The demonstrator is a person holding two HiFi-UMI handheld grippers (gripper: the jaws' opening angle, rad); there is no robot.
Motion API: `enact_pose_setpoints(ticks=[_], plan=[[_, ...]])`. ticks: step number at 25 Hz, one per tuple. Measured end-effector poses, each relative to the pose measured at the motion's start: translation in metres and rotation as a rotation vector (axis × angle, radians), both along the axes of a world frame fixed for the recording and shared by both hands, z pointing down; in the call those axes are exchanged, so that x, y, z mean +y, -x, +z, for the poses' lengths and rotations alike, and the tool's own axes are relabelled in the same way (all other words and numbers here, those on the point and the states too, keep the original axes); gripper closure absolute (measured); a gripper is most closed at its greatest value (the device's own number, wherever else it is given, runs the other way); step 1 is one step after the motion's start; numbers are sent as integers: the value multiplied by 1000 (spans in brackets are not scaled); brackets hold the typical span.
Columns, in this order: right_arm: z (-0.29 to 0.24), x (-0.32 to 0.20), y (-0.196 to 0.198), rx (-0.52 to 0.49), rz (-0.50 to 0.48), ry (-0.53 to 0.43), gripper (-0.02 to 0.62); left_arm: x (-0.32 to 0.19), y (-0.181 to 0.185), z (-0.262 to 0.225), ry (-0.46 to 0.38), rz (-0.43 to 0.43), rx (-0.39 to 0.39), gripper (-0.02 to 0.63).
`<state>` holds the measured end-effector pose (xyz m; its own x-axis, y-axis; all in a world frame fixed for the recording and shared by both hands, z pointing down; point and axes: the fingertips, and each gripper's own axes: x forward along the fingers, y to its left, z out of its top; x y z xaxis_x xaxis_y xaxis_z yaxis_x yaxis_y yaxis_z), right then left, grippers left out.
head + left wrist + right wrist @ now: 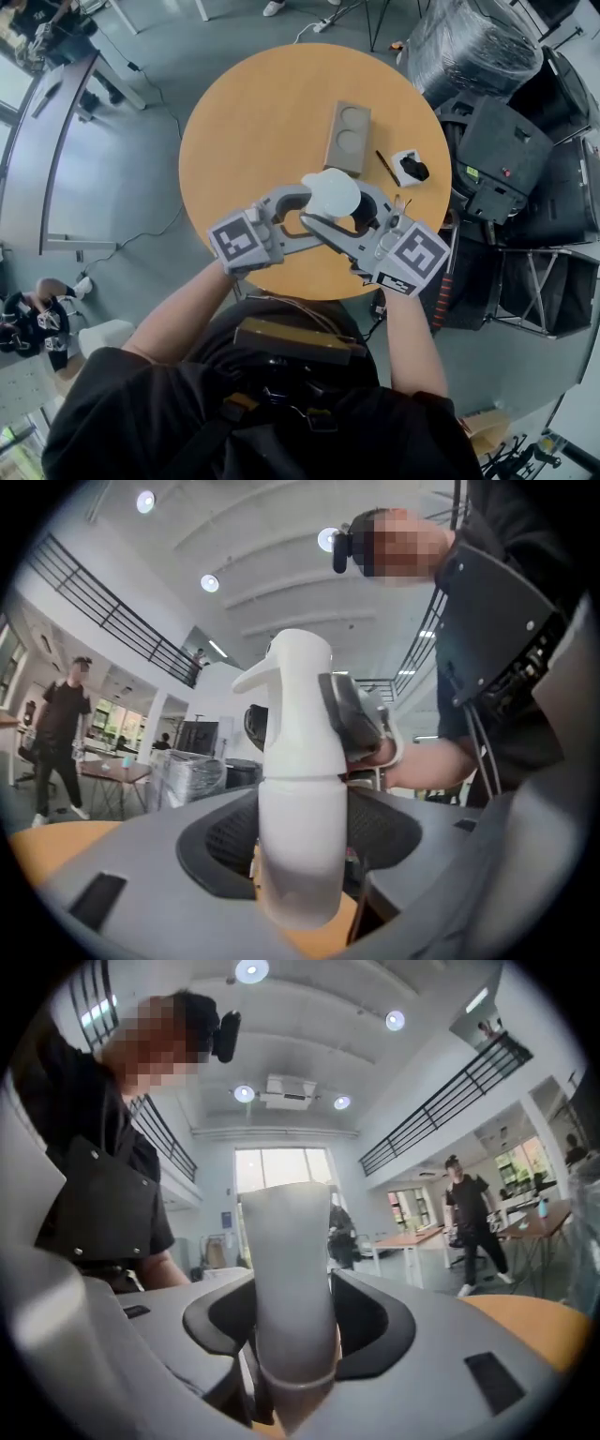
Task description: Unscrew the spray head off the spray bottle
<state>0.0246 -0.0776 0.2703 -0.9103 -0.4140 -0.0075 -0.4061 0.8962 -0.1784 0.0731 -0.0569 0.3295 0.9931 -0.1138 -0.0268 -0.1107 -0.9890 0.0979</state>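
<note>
A white spray bottle (330, 195) stands upright near the front of the round orange table (244, 112). My left gripper (314, 202) is shut on the bottle's body (302, 846), which fills the gap between its dark pads. Above the body rises the spray head (295, 705), nozzle pointing left in the left gripper view. My right gripper (345, 216) comes in from the opposite side and is shut on the spray head (286, 1269). One of its fingers (354, 719) lies against the head's side. The bottle's foot is hidden by the jaws.
On the table behind the bottle are a grey block with two round recesses (348, 138), a thin dark stick (387, 168) and a small white holder with a black part (409, 168). Black cases (506, 141) stand to the table's right. A person (469, 1218) walks in the background.
</note>
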Motion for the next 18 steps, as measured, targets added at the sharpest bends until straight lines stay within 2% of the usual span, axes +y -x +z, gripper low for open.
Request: enact_pose_setpoints(ticks=[3,4,6,8,10,14,18], plan=[[-5,23,2,-26,-175,-4,354,23,0,-5,37,148,14,299],[-6,27,1,-25,-204,-9,354,27,-1,-7,38,168,12,299],[-9,28,-1,-21,-195,-20,353,28,-2,-9,32,151,7,299],[-10,23,-2,-13,-124,-31,353,20,0,-8,20,75,-10,299],[-10,19,-3,6,-30,-50,269,8,4,-2,5,-34,-44,299],[-9,8,-7,68,193,-104,268,-16,15,5,-17,-238,-89,299],[4,-7,1,139,359,-88,268,-25,22,9,-51,-356,-113,298]])
